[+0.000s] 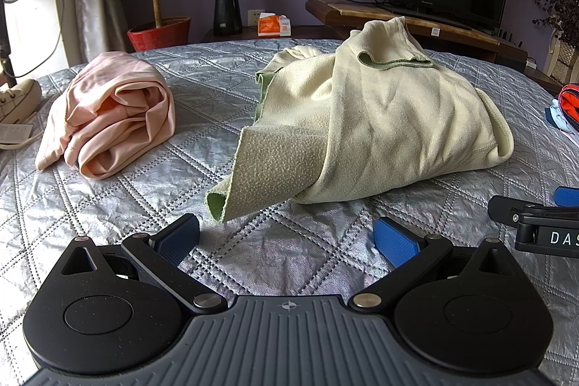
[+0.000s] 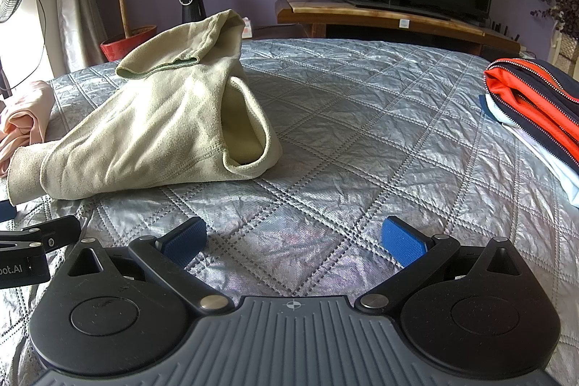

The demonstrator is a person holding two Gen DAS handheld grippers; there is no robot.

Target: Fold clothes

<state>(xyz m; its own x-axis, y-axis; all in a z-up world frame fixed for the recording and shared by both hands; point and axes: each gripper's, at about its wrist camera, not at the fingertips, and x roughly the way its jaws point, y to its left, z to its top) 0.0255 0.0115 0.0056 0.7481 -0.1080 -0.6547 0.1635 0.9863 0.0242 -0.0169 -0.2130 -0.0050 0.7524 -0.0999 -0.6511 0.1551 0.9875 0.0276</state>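
Looking at both wrist views, I've got the left gripper (image 1: 287, 237) and right gripper (image 2: 293, 239) hovering low over the silver quilted bedspread (image 2: 362, 118), fingers spread wide apart on both, nothing held. The task's thing, the pale green fleece top (image 1: 380, 118), sits crumpled in a heap in the middle of the bed, just ahead of the left gripper and off to the left of the right one. One sleeve or flap (image 1: 253, 176) pokes out toward me with its cuff curled under.

Main worry, I think: it's bunched in layers, so a pinch on that flap could easily catch two plies and drag the whole lump instead of opening it out. The bedspread looks slick and wrinkly too, so I might nip the cover along with the fleece. The pink garment (image 1: 112, 118) sits near on the left, the folded orange and navy stack (image 2: 535, 107) well apart on the right, so a sloppy spread could knock into the pink one.
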